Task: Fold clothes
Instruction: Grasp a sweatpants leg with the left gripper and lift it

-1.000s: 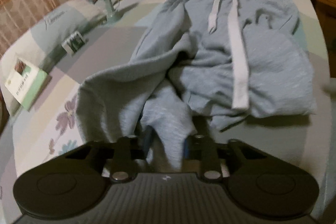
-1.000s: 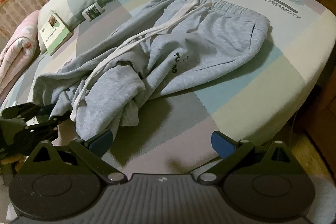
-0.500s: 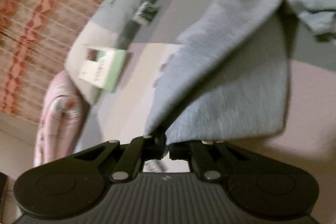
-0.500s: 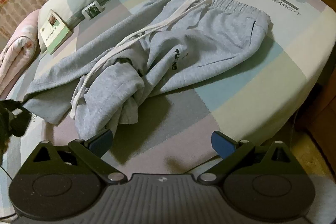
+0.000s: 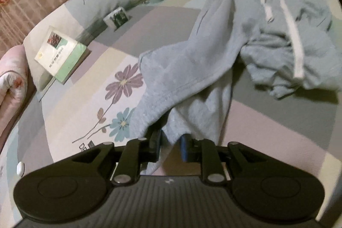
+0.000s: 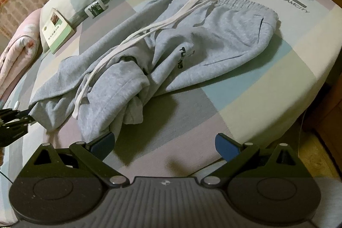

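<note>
The trouser leg [image 5: 188, 69] now lies dragged leftward; your left claw [image 5: 170, 145] spreads, releasing it; your right claw [image 6: 164, 143] stays spread, empty.

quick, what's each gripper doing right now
left gripper: jaws opening, hem of the grey sweatpants between them, no longer pinched
right gripper: wide open, holding nothing

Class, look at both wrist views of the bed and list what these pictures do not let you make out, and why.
- Sweatpants: the second leg end is bunched under its own folds in the right wrist view.
- Book cover text: too small and blurred in the left wrist view.
- Left hand-held gripper: jaws opening with the leg hem between them; the fabric hides whether the pads touch it.
</note>
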A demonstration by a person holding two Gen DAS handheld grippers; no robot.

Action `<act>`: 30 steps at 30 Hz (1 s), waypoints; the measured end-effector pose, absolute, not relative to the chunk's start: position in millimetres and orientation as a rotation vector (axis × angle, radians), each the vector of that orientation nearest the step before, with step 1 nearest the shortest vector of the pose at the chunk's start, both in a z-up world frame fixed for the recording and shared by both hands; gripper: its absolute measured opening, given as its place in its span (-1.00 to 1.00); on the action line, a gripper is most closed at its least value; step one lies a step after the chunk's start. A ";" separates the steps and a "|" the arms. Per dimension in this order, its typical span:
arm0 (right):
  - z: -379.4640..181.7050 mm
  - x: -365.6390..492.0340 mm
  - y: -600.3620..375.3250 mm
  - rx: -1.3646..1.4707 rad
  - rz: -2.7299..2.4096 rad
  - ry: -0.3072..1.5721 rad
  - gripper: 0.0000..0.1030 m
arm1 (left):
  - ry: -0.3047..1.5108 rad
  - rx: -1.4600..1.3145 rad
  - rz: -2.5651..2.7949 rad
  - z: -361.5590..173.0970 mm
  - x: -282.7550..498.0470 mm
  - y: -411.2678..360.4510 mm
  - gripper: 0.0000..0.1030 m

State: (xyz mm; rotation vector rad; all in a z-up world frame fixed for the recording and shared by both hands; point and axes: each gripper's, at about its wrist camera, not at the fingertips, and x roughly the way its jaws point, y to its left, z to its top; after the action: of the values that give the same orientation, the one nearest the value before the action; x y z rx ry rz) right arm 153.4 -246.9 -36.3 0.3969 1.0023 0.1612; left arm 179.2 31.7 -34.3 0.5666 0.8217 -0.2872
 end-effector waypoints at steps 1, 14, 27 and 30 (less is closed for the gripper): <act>-36.3 153.3 -247.1 0.398 0.161 1.002 0.98 | 0.811 0.561 -0.295 -28.8 176.3 32.7 -0.43; -29.6 153.5 -241.9 0.400 0.197 0.995 0.98 | 0.846 0.542 -0.234 -36.0 198.7 60.2 -0.09; -3.2 157.8 -186.2 0.238 0.371 1.008 1.00 | 0.859 0.463 -0.160 -47.9 217.6 72.1 -0.96; -2.6 158.0 -174.7 0.203 0.398 1.018 1.00 | 0.788 0.452 -0.191 -21.4 218.4 61.5 -0.96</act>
State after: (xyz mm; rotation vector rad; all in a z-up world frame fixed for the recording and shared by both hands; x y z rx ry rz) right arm 158.0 -174.7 -2.6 0.2033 1.0183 0.3981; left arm 218.4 61.5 -21.4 0.4515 0.7883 -0.1905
